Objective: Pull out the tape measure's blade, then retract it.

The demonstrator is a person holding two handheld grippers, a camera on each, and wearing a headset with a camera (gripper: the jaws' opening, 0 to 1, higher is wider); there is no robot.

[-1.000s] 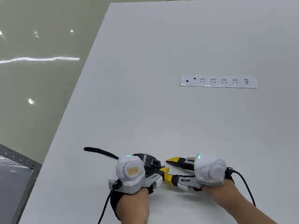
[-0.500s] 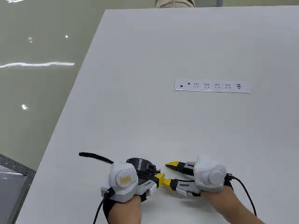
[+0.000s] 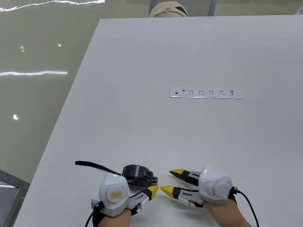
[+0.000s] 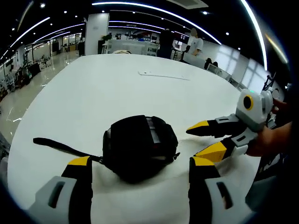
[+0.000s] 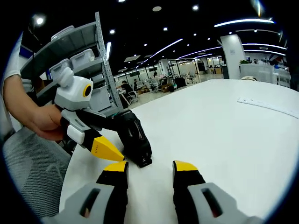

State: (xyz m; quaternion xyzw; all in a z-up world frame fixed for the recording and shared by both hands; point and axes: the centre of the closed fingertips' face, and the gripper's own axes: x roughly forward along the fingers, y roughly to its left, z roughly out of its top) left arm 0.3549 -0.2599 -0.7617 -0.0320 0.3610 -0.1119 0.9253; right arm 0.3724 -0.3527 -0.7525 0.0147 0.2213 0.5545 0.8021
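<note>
A black tape measure [image 3: 137, 174] lies on the white table [image 3: 189, 137] near the front edge, no blade showing, its black wrist strap [image 3: 92, 165] trailing left. My left gripper [image 3: 142, 183] is open just behind it, its jaws wide on either side of the case [image 4: 140, 144] without touching it. The strap [image 4: 60, 147] runs left past the left jaw. My right gripper [image 3: 171, 181] is open and empty, its yellow tips pointing left a short way from the case [image 5: 133, 135]. The right gripper [image 4: 205, 138] comes in from the right in the left gripper view.
A white power strip [image 3: 205, 92] lies flat at mid-table, far from both grippers. The table's left edge [image 3: 61, 123] drops to a shiny floor. Metal shelving [image 5: 88, 51] stands behind the person in the right gripper view.
The left gripper has opened and drawn back toward the person, leaving the tape measure lying free on the table. The right gripper has stayed open beside it. The head camera tilted.
</note>
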